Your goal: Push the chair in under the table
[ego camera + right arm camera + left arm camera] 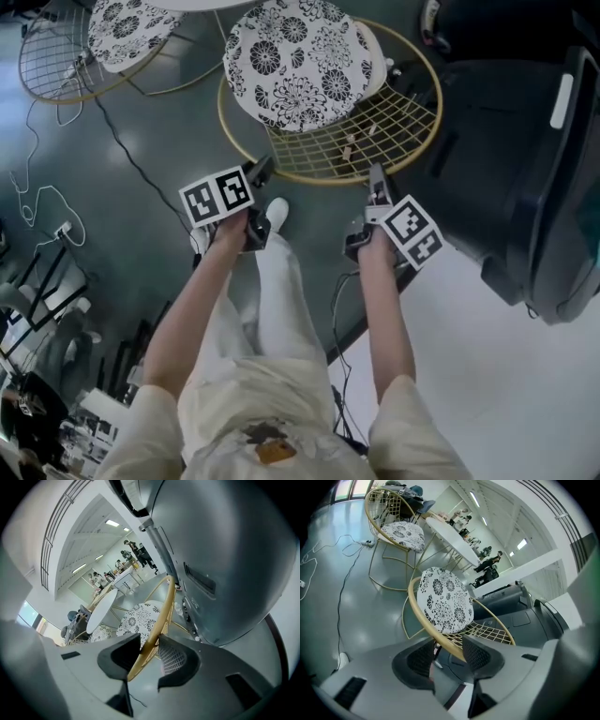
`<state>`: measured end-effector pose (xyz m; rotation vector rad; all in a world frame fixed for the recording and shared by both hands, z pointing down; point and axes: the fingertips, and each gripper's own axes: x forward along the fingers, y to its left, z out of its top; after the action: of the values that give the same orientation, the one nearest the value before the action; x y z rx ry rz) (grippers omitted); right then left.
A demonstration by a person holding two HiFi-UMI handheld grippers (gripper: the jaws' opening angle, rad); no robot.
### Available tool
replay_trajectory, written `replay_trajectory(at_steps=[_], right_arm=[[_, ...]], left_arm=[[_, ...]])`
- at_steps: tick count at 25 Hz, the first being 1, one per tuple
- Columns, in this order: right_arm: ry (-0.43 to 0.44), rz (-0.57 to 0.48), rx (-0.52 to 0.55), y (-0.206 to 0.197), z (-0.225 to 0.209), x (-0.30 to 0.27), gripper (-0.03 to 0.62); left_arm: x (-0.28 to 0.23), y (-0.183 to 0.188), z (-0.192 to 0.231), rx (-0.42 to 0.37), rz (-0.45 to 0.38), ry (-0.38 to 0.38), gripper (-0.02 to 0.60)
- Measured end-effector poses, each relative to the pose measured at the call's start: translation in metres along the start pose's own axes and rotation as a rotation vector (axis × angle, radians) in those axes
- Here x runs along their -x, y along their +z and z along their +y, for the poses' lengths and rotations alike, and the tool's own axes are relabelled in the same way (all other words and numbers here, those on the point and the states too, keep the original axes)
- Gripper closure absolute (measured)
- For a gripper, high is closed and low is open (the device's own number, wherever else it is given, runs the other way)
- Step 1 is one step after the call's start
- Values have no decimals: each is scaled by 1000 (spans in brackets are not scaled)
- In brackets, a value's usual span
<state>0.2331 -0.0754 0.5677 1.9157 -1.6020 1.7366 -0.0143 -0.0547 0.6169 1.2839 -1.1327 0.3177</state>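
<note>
A gold wire chair [330, 177] with a black-and-white floral cushion [295, 61] stands on the grey floor in front of me. The white round table [450, 536] is beyond it, only its edge [202, 3] showing in the head view. My left gripper [262, 171] is at the near left of the chair's back rim [415, 616]; the rim runs between its jaws [447, 656], which stand apart and do not squeeze it. My right gripper [377, 174] is at the near right of the rim [161, 616], and the rim likewise passes between its spread jaws [149, 656].
A second gold chair with a floral cushion [122, 33] stands at the table's left. A big dark grey machine [525, 169] sits close on the right of the chair. Cables [122, 150] trail over the floor at left. People and equipment are far off [487, 564].
</note>
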Motion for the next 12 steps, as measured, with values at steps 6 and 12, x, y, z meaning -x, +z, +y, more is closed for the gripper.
replay_trajectory(at_steps=[6,12], right_arm=[[-21,-1,-2,-2,-2,0,484],[-30,-56,-17,3,1,1,484]], left_arm=[[0,-2,2,11,-2,7,405],[1,1,-1,0,3,-10,402]])
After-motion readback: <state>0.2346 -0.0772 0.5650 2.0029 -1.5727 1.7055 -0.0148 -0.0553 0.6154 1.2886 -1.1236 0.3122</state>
